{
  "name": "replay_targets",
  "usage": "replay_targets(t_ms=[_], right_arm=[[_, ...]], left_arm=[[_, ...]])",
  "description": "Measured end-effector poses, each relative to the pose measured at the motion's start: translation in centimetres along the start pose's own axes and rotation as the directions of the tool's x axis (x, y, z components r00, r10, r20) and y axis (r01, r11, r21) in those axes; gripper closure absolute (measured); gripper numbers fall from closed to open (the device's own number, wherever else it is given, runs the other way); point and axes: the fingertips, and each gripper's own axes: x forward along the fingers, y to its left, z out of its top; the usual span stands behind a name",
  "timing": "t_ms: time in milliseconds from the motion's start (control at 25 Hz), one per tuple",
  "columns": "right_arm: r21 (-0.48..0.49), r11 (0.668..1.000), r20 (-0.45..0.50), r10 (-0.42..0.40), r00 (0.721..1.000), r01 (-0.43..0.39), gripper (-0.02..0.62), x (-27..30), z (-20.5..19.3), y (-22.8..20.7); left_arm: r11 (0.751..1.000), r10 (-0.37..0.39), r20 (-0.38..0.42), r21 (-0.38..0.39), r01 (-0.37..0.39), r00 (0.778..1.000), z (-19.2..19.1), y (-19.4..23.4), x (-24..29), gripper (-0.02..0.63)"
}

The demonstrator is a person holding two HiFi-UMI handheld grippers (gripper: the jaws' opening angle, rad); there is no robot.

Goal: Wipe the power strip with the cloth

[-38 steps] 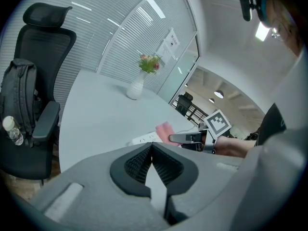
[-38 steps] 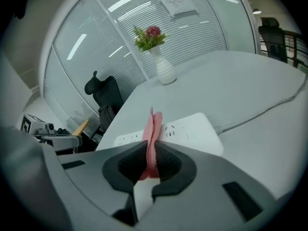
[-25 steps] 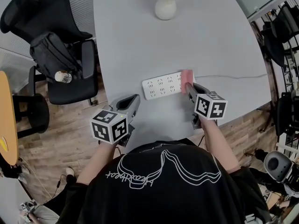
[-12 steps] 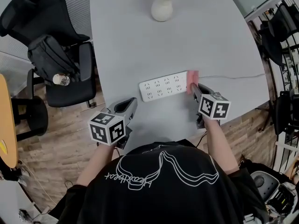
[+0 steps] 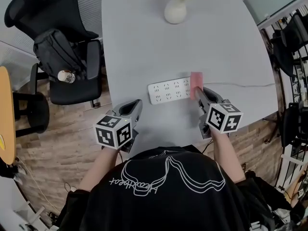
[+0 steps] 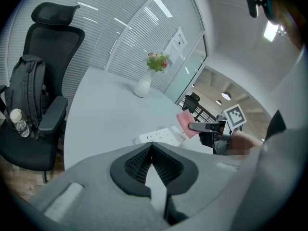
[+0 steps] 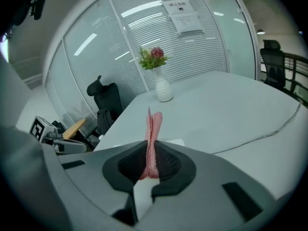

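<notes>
A white power strip (image 5: 168,90) lies on the grey table (image 5: 144,37) with its cord running off to the right. My right gripper (image 5: 198,93) is shut on a folded pink cloth (image 5: 196,79), which hangs at the strip's right end. In the right gripper view the pink cloth (image 7: 153,134) stands upright between the closed pads. My left gripper (image 5: 134,110) hovers at the table's near edge, left of and nearer than the strip, shut on nothing. The left gripper view shows the power strip (image 6: 161,136) and the cloth (image 6: 186,124) beyond its closed jaws.
A white vase with flowers (image 5: 176,8) stands at the far side of the table. A black office chair (image 5: 60,47) holding a backpack and a bottle sits left of the table. The white cord (image 5: 245,85) trails to the right edge. More chairs stand at far right.
The right gripper and pink cloth have shifted slightly right along the strip's right end. The left gripper has stayed near the table's front edge.
</notes>
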Motion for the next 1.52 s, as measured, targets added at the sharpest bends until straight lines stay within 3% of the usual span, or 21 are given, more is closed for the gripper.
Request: replay_targets(t_ms=[320, 560, 1040, 1520], right_arm=[[-0.072, 0.987, -0.017, 0.146, 0.989, -0.147, 0.554, 2.2, 0.6, 6.8], [-0.11, 0.974, -0.072, 0.193, 0.979, -0.2, 0.554, 4.7, -1.0, 10.2], [-0.164, 0.955, -0.195, 0.214, 0.957, -0.246, 0.554, 7.9, -5.3, 13.3], [-0.179, 0.958, -0.201, 0.189, 0.961, -0.225, 0.552, 8.7, -6.0, 12.9]], left_arm=[[0.999, 0.007, 0.025, -0.041, -0.006, 1.0, 0.0, 0.4, -0.9, 0.594], [0.998, 0.029, 0.035, -0.061, -0.026, 0.999, -0.1, 1.3, -1.7, 0.594], [0.996, 0.043, 0.024, -0.084, -0.041, 0.999, -0.9, 2.5, -2.5, 0.594], [0.995, 0.049, 0.01, -0.091, -0.048, 0.999, -1.7, 2.8, -2.8, 0.594]])
